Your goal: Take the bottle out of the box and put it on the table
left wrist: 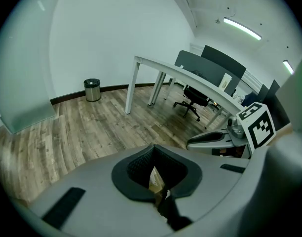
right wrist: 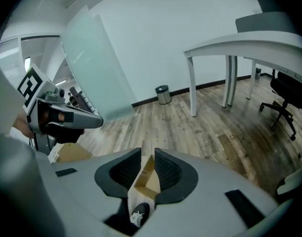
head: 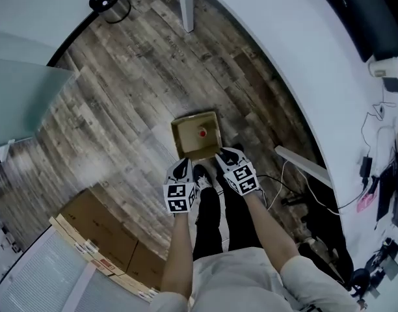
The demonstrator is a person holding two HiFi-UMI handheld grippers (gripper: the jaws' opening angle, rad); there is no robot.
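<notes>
An open cardboard box [head: 186, 137] stands on the wooden floor in front of the person's feet. Inside it a bottle with a red cap [head: 202, 132] stands upright, seen from above. Both grippers hang above the box's near edge, apart from the bottle. My left gripper [head: 184, 164] has its jaw tips together, nothing held; in its own view the left gripper [left wrist: 153, 148] shows a strip of cardboard [left wrist: 156, 179] through the hollow behind the tips. My right gripper [head: 222, 153] has a narrow gap between its jaws; the right gripper view [right wrist: 147, 153] shows the box [right wrist: 146, 179] through that gap.
A long white table [head: 303, 57] curves along the right, one leg [head: 185, 5] near the top. Flattened cardboard boxes [head: 101, 236] lie at lower left. A black bin [head: 108, 2] stands far back. Cables [head: 296, 187] trail on the floor at right. An office chair [left wrist: 193, 98] stands under the table.
</notes>
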